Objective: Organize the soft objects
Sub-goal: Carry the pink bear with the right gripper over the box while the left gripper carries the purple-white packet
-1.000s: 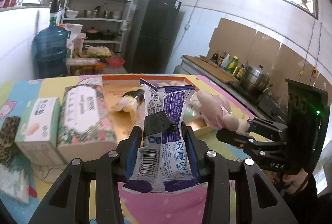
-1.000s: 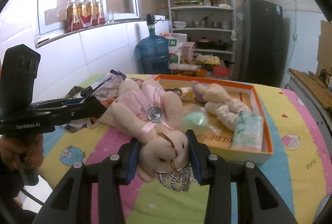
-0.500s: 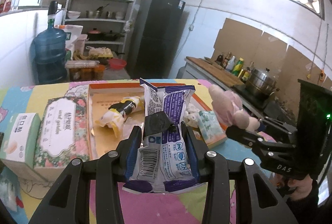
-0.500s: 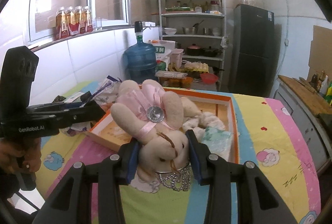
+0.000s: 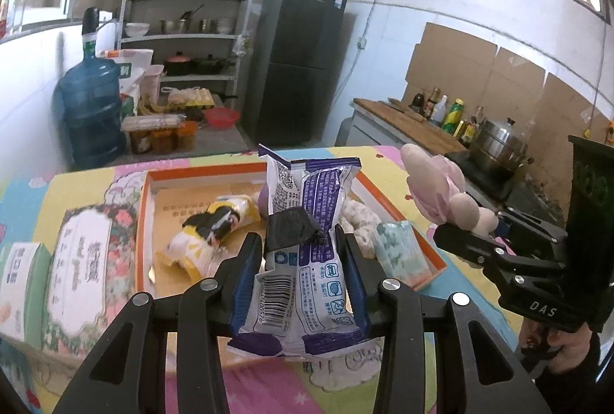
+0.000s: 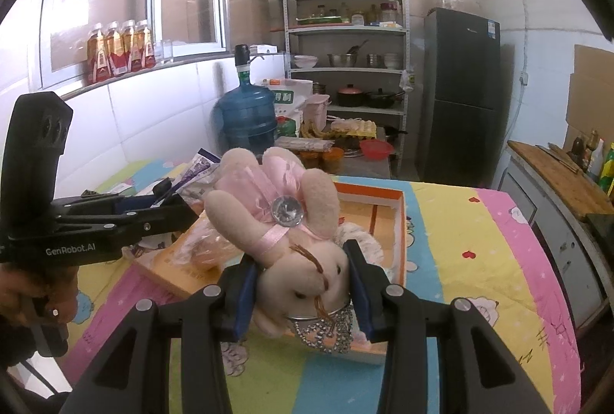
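Observation:
My left gripper [image 5: 299, 252] is shut on a white and purple snack packet [image 5: 307, 241], held upright above the near edge of an orange-rimmed tray [image 5: 142, 222]. My right gripper [image 6: 303, 272] is shut on a pink plush bunny [image 6: 284, 218] with a gem bow, held above the tray [image 6: 401, 222]. The bunny also shows at the right of the left wrist view [image 5: 441, 191]. In the tray lie a yellow and black soft toy [image 5: 209, 233], a beige plush [image 5: 358, 222] and a pale green packet [image 5: 403, 252].
Two tissue boxes [image 5: 80, 260] stand left of the tray on the colourful tablecloth. Beyond the table are a blue water jug [image 5: 90, 110], a shelf rack [image 5: 188, 30] and a dark fridge [image 5: 303, 60]. A counter with bottles and a pot [image 5: 499, 145] runs along the right.
Both grippers have lifted and pulled back from the tray, each still holding its item. The tray now looks farther and lower in both views.

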